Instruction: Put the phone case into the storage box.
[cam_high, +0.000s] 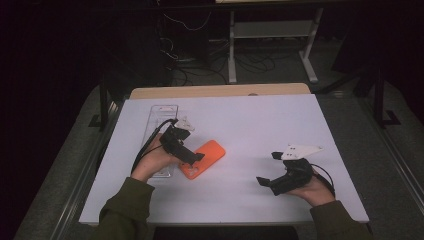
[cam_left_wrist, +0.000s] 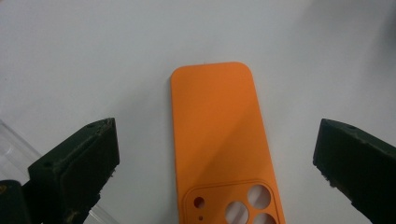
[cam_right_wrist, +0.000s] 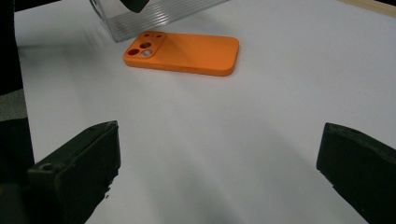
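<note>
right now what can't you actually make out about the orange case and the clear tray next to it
- High view: the camera-cutout end of the orange phone case is covered by the left gripper.
- Left gripper view: the case is cut off by the bottom edge, so its cutout end is incomplete.
- Right gripper view: the clear tray runs off the top edge; its contents cannot be told.
- Whether a phone sits in the case: it lies face down.

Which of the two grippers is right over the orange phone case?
The left gripper: its open fingers straddle the orange phone case. The right gripper sits apart on bare table.
</note>
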